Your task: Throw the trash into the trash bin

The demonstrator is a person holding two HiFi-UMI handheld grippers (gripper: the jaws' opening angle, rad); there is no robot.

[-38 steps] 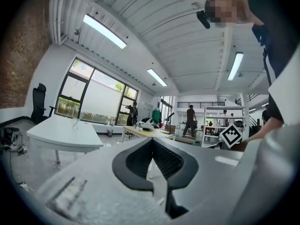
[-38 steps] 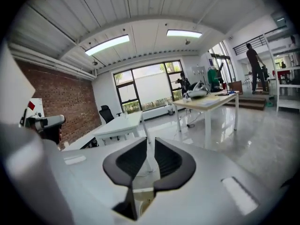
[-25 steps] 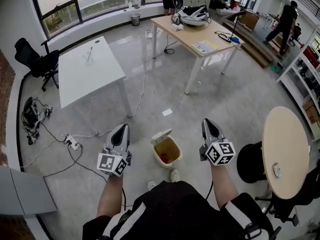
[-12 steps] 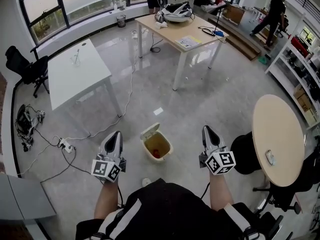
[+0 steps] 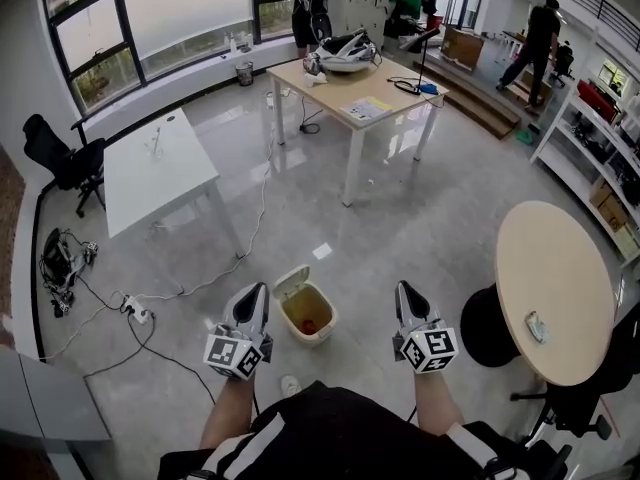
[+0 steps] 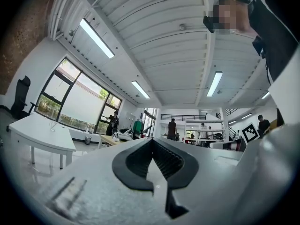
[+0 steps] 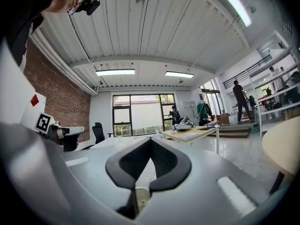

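Where trash bin (image 5: 296,306) gapes, red trash (image 5: 308,325) lies inside.

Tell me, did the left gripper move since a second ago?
Yes. In the head view the left gripper has shifted right, toward the bin. The gap between them is clearly narrower than it was.

We note a glossy grey floor (image 5: 430,198) and large windows (image 5: 150,18) along the far wall. A white desk (image 5: 155,163) stands left, a wooden desk (image 5: 360,83) behind it, and a round beige desk (image 5: 555,283) right. Brick wall (image 7: 56,97); ceiling strip lights (image 7: 115,72) are lit.
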